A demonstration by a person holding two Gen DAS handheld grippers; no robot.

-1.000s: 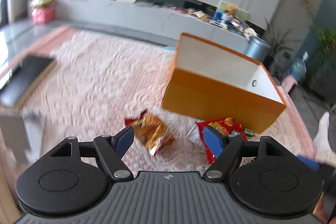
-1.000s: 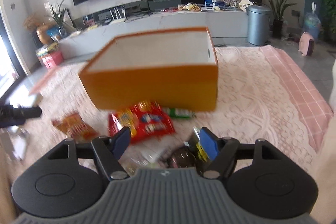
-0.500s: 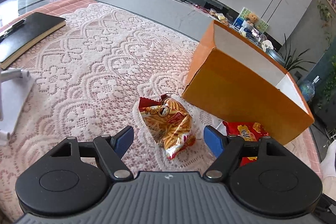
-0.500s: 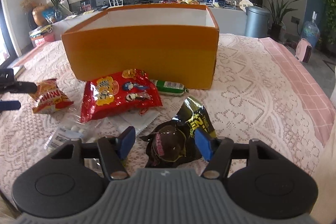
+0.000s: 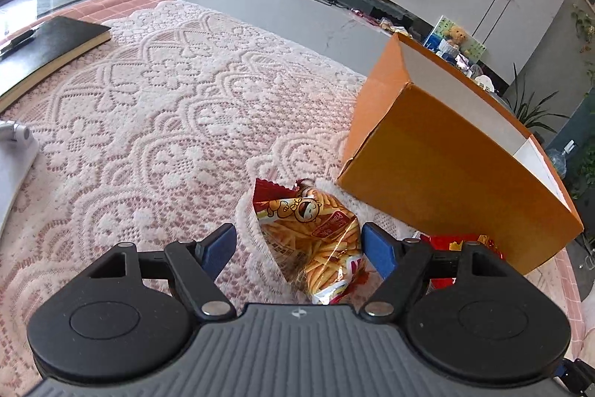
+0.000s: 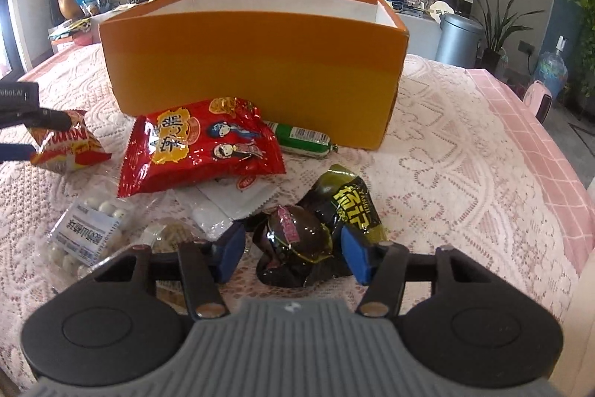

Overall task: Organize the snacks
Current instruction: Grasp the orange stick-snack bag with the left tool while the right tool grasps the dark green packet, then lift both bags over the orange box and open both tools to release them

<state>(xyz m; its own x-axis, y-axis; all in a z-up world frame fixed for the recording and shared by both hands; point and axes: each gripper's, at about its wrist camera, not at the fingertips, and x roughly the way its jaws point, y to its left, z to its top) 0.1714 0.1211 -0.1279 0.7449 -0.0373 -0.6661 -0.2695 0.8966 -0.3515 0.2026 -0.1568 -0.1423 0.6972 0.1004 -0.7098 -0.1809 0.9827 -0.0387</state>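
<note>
Looking at this, both grippers are spread wide and each has a snack sitting between its fingers, nothing clamped yet. The left gripper (image 5: 298, 244) straddles the fries bag (image 5: 311, 240), which lies on the lace tablecloth (image 5: 156, 106) just beside the near left corner of the orange box (image 5: 446, 170). The right gripper (image 6: 293, 250) has the dark snack pack (image 6: 297, 240) between its blue pads, in the middle of the pile in front of the box's long side.

What could go wrong, as I see it:

- The fries bag is puffy and crinkly. Close on the air pocket and it'll probably squirt out sideways, or you end up holding only a corner and it swings.
- The dark pack looks glossy and lumpy, with a second black and yellow pouch (image 6: 349, 199) touching or overlapping it. I can't tell if they're separate. Pinch too deep and both may come up, then one drops short of the box.
- The lace has open holes, so a fingertip dragged low could snag and tug the cloth, shifting everything.
- The red chip bag (image 6: 200, 147) lies on a white sachet (image 6: 238, 196), with the clear candy bag (image 6: 85, 229) close by, so a sloppy lift could scatter those.
- The box walls are tall, and a low carry might clip the rim and shove the box toward the table's far edge.
</note>
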